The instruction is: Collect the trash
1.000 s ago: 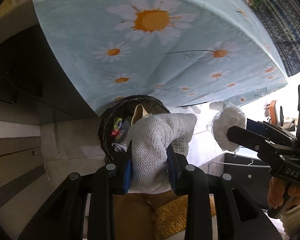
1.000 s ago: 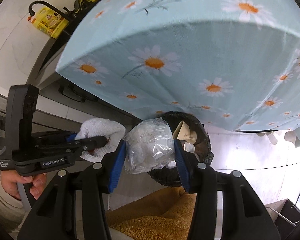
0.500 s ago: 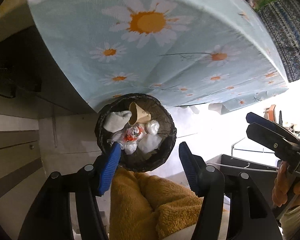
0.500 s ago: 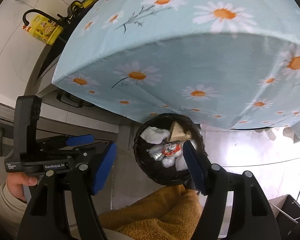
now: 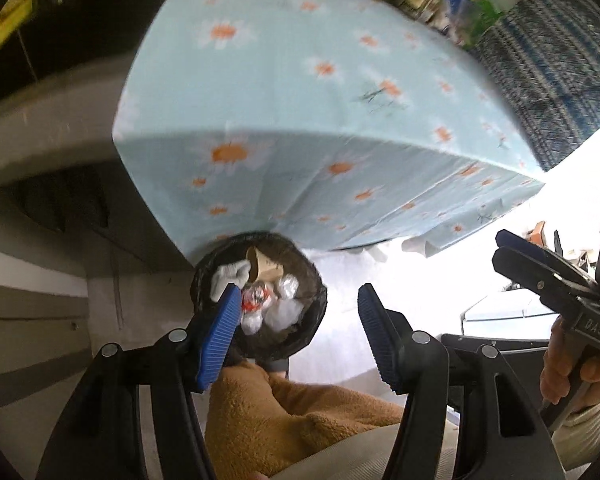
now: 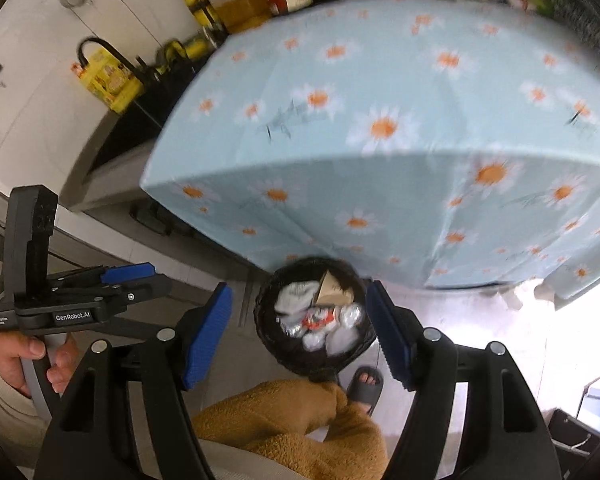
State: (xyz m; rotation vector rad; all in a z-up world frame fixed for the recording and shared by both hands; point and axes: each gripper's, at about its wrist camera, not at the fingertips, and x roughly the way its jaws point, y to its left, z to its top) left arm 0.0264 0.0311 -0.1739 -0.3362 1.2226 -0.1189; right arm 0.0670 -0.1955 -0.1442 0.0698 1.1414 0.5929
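Two claws, left claw and right claw, both spread empty, one trash bin below.

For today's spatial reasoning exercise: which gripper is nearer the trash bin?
No clear winner: the left gripper and the right gripper both hang open above the trash bin, side by side.

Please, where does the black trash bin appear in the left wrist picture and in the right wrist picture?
Left wrist view: the black trash bin sits lower centre, behind the gripper's left finger.
Right wrist view: the same bin sits lower centre, between the two fingers.
Shared landmark: the daisy tablecloth hangs just above the bin.
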